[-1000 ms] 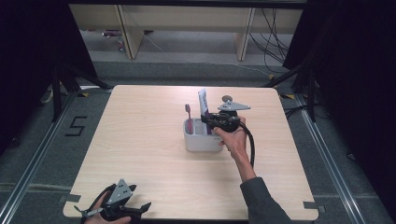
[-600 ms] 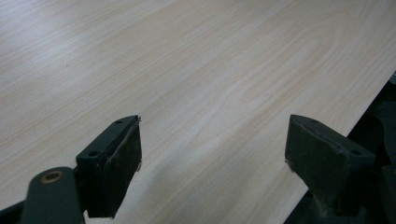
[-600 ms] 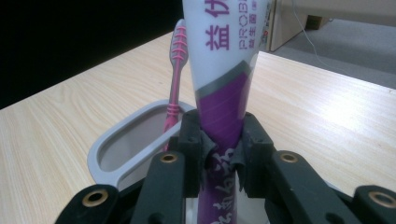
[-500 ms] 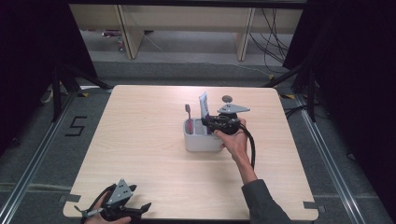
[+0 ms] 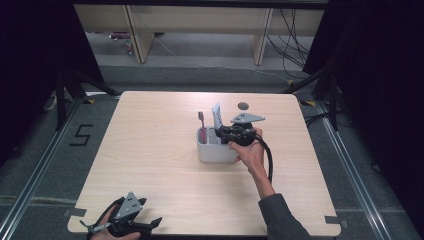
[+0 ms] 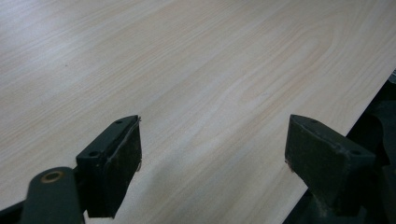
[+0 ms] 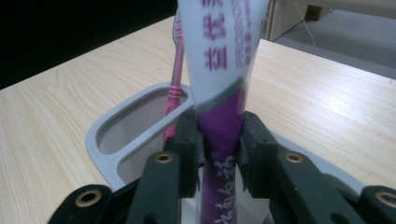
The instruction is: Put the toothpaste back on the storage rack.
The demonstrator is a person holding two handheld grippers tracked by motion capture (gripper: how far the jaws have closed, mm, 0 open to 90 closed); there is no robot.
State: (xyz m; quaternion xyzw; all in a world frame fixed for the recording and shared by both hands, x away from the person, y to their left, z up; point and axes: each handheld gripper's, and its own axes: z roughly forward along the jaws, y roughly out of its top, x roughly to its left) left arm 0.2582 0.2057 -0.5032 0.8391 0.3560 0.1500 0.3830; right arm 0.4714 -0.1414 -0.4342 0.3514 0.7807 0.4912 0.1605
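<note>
Right tongs (image 5: 223,134) sit at the grey holder (image 5: 216,151) near the middle of the tabletop (image 5: 150,150), their jaws on either side of the toothpaste tube (image 7: 223,93). Those jaws have just been opening a little, and in the right gripper view the pads look close against the tube's purple lower part, though I cannot tell whether they press on it. The tube stands upright in the holder's compartment nearest the tongs; it is white above with blurred purple lettering, and purple below. A pink toothbrush (image 7: 175,79) stands in the neighbouring compartment, its head rising above the rim in the high view. The right hand (image 5: 248,152) grips the tongs from the near side, forearm reaching up across the tabletop from the lower edge. Left tongs (image 6: 212,154) are released, jaws wide apart over bare wood, and rest in the left hand (image 5: 117,231) at the tabletop's near left corner, well apart from the holder.
</note>
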